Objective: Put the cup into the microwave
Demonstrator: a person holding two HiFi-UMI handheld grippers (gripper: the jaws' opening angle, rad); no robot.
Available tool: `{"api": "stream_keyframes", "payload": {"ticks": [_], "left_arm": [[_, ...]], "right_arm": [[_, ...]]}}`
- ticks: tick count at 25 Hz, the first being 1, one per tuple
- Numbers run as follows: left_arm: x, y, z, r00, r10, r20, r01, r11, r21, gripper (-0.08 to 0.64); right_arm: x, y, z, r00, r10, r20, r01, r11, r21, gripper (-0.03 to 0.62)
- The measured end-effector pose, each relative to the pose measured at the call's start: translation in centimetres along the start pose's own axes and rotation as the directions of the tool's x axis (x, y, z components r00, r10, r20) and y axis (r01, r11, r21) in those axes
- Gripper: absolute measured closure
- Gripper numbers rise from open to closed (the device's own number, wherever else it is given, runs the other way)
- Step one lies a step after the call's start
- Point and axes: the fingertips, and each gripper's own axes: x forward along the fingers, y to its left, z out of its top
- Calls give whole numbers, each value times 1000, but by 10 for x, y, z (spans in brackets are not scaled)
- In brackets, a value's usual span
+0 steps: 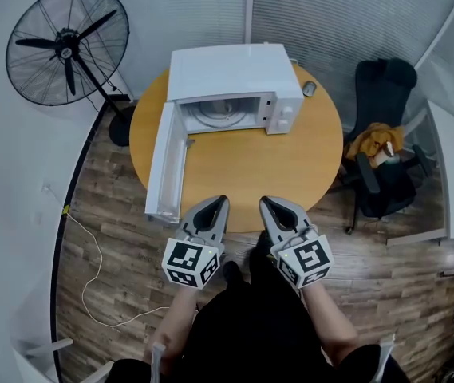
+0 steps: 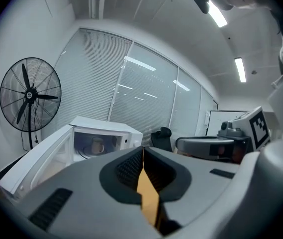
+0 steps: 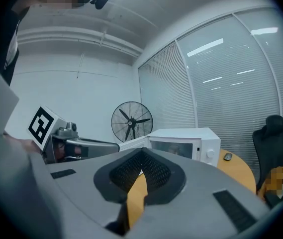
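- Fan [image 1: 67, 45] left of microwave [image 1: 234, 74], well apart: no worry
- Door [image 1: 165, 162] open, swung out from microwave's left front corner toward you
- Your left gripper [image 1: 219, 202] clenched, empty, in front of microwave near door's free edge: careless sweep could clip door and jolt microwave
- Cup [image 2: 97, 145] already inside microwave, upright: hard slam of door could tip it
- Your right gripper [image 1: 267, 203] clenched too, nothing held, in front of microwave
- Small dark thing [image 1: 309, 88] on table [image 1: 290, 166] just right of microwave: wide swing could knock it off

Cup [image 2: 97, 145] in microwave [image 1: 234, 74], on table [image 1: 266, 166]; fan [image 1: 67, 45] to L, chair [image 1: 382, 134] to R.
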Motion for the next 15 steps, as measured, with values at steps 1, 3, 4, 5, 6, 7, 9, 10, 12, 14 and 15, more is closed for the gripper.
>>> {"api": "stream_keyframes", "payload": {"ticks": [1,3,4,5,6,7,9,10,12,14,15], "left_arm": [[0,-2,0,1000,-2,2,2,1000,5,565],[-1,-7,1,1000,-6,7,6,1000,10,565],[-2,-8,1,1000,-7,9,6,1000,10,565],[-2,-10,2,1000,-8,12,7,1000,10,565],[-3,-12,3,1000,-9,13,9,1000,11,565],[-3,-14,4,1000,-12,14,11,1000,14,565],[-4,-16,6,1000,-15,15,14,1000,21,565],[-5,-16,6,1000,-15,15,14,1000,23,565],[-6,-16,7,1000,-15,15,14,1000,24,565],[-6,-15,7,1000,-16,14,15,1000,23,565],[-6,-16,7,1000,-17,13,16,1000,23,565]], "right_arm": [[-3,2,0,1000,6,3,-6,1000,-3,583],[-7,6,2,1000,18,9,-18,1000,-6,583],[-9,8,3,1000,22,13,-22,1000,-8,583],[-11,9,4,1000,24,16,-24,1000,-10,583],[-13,9,6,1000,24,18,-24,1000,-13,583],[-14,10,7,999,25,21,-25,1000,-16,583],[-16,11,11,999,27,36,-26,1000,-15,583],[-16,12,13,999,27,45,-26,1000,-12,584],[-15,13,14,998,27,54,-27,1000,-10,584],[-15,14,13,998,29,46,-29,999,-14,584],[-15,14,13,999,30,41,-30,999,-17,584]]}}
